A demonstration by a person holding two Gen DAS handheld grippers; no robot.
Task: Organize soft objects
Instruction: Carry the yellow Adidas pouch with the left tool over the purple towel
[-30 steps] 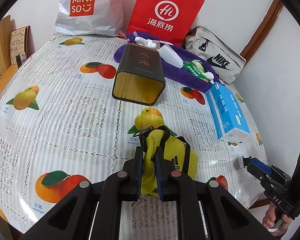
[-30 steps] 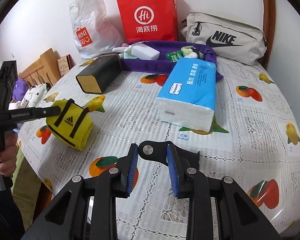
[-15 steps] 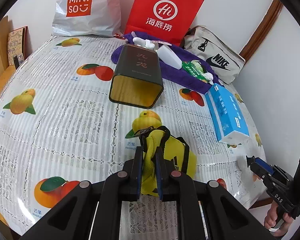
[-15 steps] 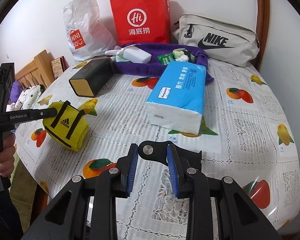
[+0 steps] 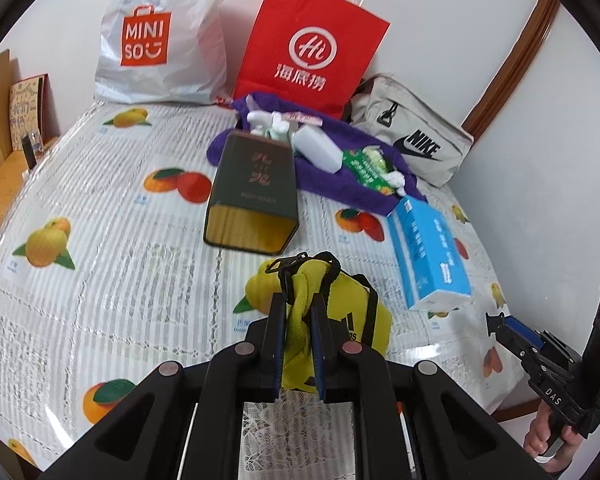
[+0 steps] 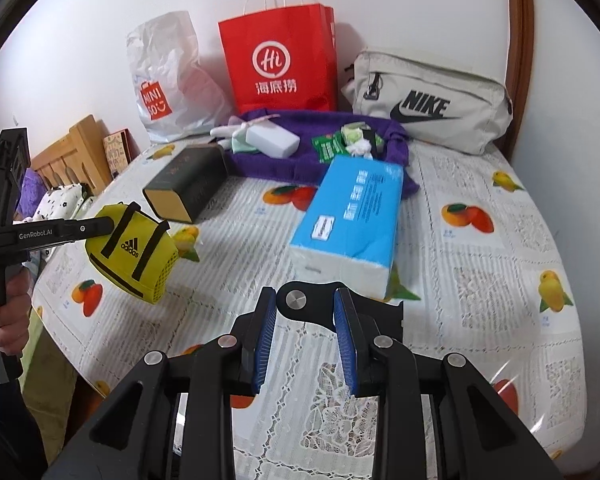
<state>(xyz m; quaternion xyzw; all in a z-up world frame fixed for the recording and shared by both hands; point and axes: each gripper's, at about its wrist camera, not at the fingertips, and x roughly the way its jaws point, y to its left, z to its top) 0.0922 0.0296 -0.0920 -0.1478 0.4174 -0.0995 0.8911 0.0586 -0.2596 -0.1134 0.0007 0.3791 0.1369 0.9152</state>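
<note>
A round table under a clear plastic cover and a fruit-printed lace cloth (image 6: 480, 280) filled the corner of a white-walled room, with a red paper shopping bag (image 5: 312, 48) and a crinkled white plastic shopping bag (image 5: 160, 36) propped against the wall behind it. The left gripper (image 5: 298, 336) was clamped on the top fold of a small yellow mesh drawstring pouch with black straps (image 6: 134, 254), which in the right wrist view hung clear of the cloth near the table's edge. A second before, the pouch had sat lower against the table; both hands had since risen a little, and the pouch had come up with the left one. The grip had not altered. The right gripper (image 6: 304, 344) stood slightly parted with nothing between its blue pads, hovering above the near side of the table.

Ahead of the pouch lay a dark green rectangular tin with a gold inside (image 5: 254, 200), tipped on its side with its open mouth facing the pouch. A blue-and-white soft pack of tissues (image 6: 352, 216) rested to the right of it, and a purple cloth (image 5: 340, 176) heaped with small items lay beyond, beside a beige zipped waist bag (image 6: 432, 108).

The lift suggested the pickup was finished and the carry under way; the open tin looked the likeliest destination, though that remained a guess.
</note>
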